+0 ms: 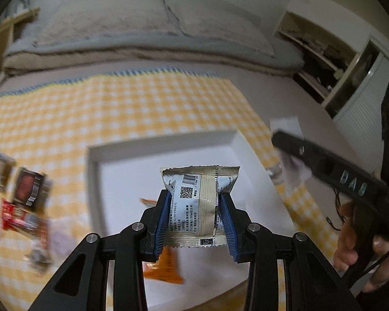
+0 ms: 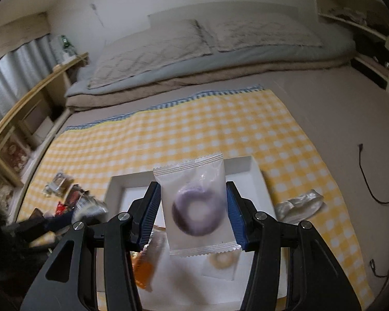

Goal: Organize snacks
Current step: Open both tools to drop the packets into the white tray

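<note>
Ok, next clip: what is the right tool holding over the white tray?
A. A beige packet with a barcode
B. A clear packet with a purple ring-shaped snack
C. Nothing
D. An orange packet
B: in the right wrist view the right tool has its blue pads on both sides of a clear packet with a purple ring-shaped snack, held above the white tray.
</note>
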`<state>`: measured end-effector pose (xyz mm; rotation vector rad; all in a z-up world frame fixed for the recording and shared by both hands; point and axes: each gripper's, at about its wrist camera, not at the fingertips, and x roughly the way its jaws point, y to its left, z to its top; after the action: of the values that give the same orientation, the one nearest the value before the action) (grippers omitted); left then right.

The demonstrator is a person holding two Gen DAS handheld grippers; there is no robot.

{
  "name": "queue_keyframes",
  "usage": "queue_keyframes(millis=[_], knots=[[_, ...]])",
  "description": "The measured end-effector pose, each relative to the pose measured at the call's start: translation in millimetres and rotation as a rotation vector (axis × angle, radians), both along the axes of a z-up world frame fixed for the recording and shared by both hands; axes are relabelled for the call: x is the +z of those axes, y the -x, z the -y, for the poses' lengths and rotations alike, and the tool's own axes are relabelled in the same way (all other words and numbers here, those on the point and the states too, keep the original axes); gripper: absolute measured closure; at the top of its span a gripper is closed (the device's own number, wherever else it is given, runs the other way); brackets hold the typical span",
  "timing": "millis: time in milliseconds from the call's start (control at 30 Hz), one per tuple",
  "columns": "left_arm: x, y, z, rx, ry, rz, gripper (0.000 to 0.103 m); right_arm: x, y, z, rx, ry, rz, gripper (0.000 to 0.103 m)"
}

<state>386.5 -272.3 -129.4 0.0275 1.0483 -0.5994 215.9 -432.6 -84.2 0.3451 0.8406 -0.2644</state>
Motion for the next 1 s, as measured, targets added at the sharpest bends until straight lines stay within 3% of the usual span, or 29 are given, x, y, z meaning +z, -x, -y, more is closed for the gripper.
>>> queue_keyframes(millis=[167,300,600,633,700,800,1000], knots=[[-45.6,-21.8,29.4,-0.029,-0.05,-0.115,0.065,-19.6,-10.9,16.4,-0.023,-0.009,-0.044,0.052],[-70.8,-35.1,41.7,-0.033,-0.045,-0.21,0.065,-39.7,-26.0,18.4,-0.013,0.0,-0.099,0.051],[-91.6,-63.1,67.2,-0.039,-0.068,-0.207,0.063,-61.2,-49.8,14.8,-0.004,0.018,-0.127,0.047],[-95.2,-70.5,68.5,-0.03,-0.064,-0.209,0.061,-61.2,-50.7,15.3,-0.009,0.019,-0.125,0.047],[-102.5,-73.8,72.6,-0.027,-0.06,-0.224,0.037,-61.9,-51.6,18.5,-0.025,0.01,-0.121,0.037],[-103.3,-81.0,76.4,-0.036,-0.074,-0.202,0.027,-63.6,-50.4,22.4,-0.036,-0.013,-0.129,0.018],[-97.4,-84.0,85.0,-0.054,-0.1,-0.138,0.007,-59.5,-45.0,19.2,-0.025,0.018,-0.137,0.0]])
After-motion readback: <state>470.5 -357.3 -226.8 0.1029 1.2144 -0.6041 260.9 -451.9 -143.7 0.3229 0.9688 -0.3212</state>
